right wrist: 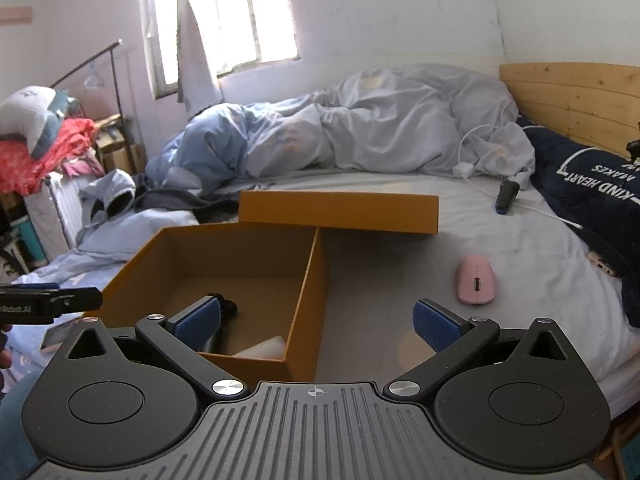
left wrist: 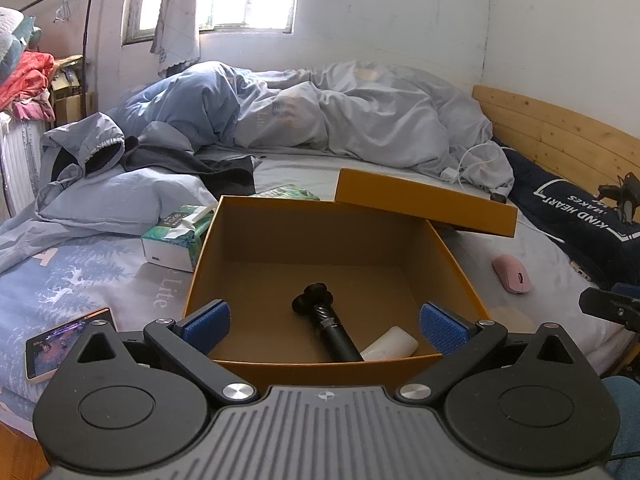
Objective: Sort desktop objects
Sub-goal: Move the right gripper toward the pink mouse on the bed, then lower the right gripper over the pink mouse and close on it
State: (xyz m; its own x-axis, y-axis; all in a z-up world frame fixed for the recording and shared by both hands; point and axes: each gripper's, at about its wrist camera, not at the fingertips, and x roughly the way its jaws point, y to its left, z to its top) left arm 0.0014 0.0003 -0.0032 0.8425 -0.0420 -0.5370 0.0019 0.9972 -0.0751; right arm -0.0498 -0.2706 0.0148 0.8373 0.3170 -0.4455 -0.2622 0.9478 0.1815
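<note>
An open orange box (left wrist: 320, 220) sits on the bed; it also shows in the right wrist view (right wrist: 308, 264). Inside lie a black handle-like tool (left wrist: 328, 324) and a white oblong object (left wrist: 390, 344). Its lid (left wrist: 424, 204) leans on the far right corner. My left gripper (left wrist: 324, 326) is open and empty, just over the box's near wall. My right gripper (right wrist: 316, 322) is open and empty over the box's right wall. A pink mouse (right wrist: 476, 280) lies right of the box. A phone (left wrist: 66, 342) lies at the left.
A tissue pack (left wrist: 178, 236) and a green packet (left wrist: 288, 192) lie left of and behind the box. A dark remote-like object (right wrist: 506, 196), a white charger cable (right wrist: 472, 168), a rumpled duvet (left wrist: 320, 108) and a navy pillow (right wrist: 592, 184) lie further back. Wooden headboard (left wrist: 560, 132) at right.
</note>
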